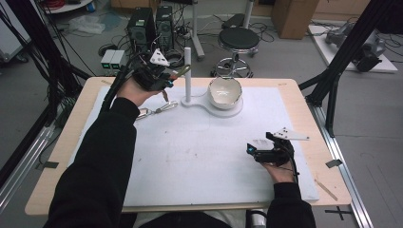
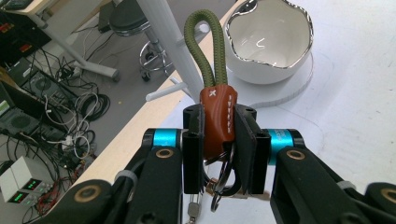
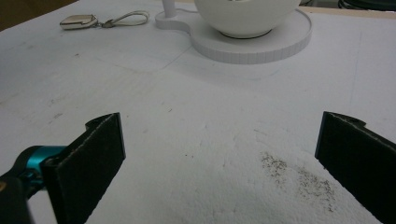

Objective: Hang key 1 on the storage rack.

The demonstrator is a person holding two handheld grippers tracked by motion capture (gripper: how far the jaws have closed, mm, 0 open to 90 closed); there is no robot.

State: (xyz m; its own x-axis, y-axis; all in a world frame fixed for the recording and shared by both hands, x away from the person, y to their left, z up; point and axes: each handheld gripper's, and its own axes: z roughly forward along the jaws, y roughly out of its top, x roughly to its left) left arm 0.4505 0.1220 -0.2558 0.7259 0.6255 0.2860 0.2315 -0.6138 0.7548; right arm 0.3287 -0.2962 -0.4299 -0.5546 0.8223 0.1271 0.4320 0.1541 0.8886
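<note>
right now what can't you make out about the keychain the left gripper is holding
- Left gripper view: the left gripper is clamped on the keychain; the jaws cover the tab's sides, and its rings are cut off by the bottom edge.
- Left gripper view: the tab's white lettering is too small to read.
- High view: the keychain is too small to tell whether its loop touches the white stand.
</note>
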